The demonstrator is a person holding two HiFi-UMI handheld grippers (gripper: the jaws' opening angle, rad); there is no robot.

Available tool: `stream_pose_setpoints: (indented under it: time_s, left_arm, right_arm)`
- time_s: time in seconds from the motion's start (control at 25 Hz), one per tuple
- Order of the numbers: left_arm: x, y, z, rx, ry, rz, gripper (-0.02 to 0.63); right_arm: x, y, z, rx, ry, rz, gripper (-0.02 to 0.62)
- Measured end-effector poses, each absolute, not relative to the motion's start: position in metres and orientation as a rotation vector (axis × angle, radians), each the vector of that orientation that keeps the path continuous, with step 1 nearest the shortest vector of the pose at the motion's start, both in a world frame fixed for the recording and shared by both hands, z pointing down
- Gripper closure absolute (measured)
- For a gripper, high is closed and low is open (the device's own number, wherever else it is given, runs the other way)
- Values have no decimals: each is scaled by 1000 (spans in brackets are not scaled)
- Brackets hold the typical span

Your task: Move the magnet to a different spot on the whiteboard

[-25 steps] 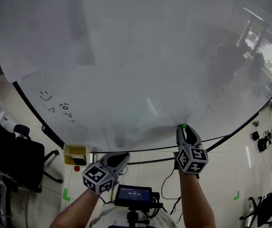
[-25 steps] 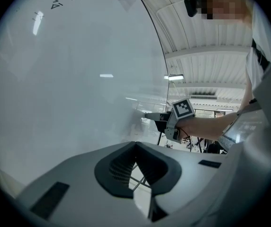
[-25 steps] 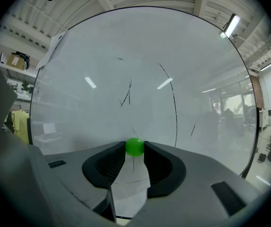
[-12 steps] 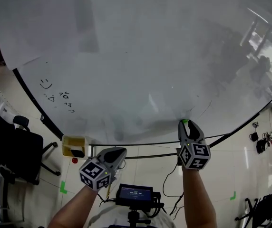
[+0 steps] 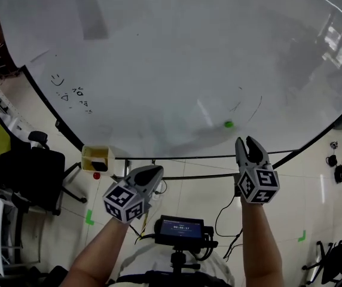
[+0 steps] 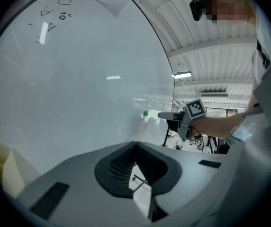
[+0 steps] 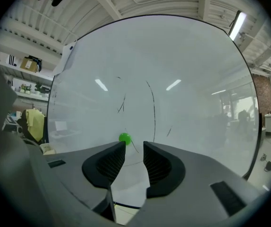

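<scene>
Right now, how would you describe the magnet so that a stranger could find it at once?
Look at the large whiteboard that fills the head view. Near its lower edge, right of the middle, a few thin black pen strokes curve across it. The magnet sits just left of them: a small round green dot, the only coloured thing there.

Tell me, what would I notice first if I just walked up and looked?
The huge whiteboard fills nearly the whole head view, with faint scribbles at its upper left. One small green magnet sits alone low on its right part, just ahead of the right tool, whose jaws have just been closing a little and stand apart with nothing between them.
</scene>
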State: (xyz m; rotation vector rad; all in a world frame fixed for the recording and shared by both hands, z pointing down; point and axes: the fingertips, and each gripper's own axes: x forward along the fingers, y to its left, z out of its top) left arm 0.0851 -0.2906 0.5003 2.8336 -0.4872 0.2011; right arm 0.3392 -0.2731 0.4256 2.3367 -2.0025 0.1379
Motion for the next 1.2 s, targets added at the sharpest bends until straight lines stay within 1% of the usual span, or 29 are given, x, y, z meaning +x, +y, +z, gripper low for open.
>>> stream_pose_setpoints:
  time_s: [0.08,0.16,0.4,0.56,0.68,1.2]
  left_arm:
    - [93,-275,501,2830,-498,206,583]
    - [101,-257,501,2833,-499,219,583]
    - [125,-201,495,2856,-513,221,583]
    - [134,-160,494,2869,-535,227,583]
    - [136,-135,494,2868,-566,224,583]
    - [154,-26,514,2839,-575,251,583]
  right_arm:
    - [342,-253,428,2315,-2034,147,453]
    - [337,-230,435,2281,-2098,185,480]
    - [313,-151,465,2128,-2295,307,497]
    - [315,-103,473,2055,-2375,325,548]
    - [319,-73,474,2022,-2426,323,565]
    - [314,42,497,1867,-2587,393,568]
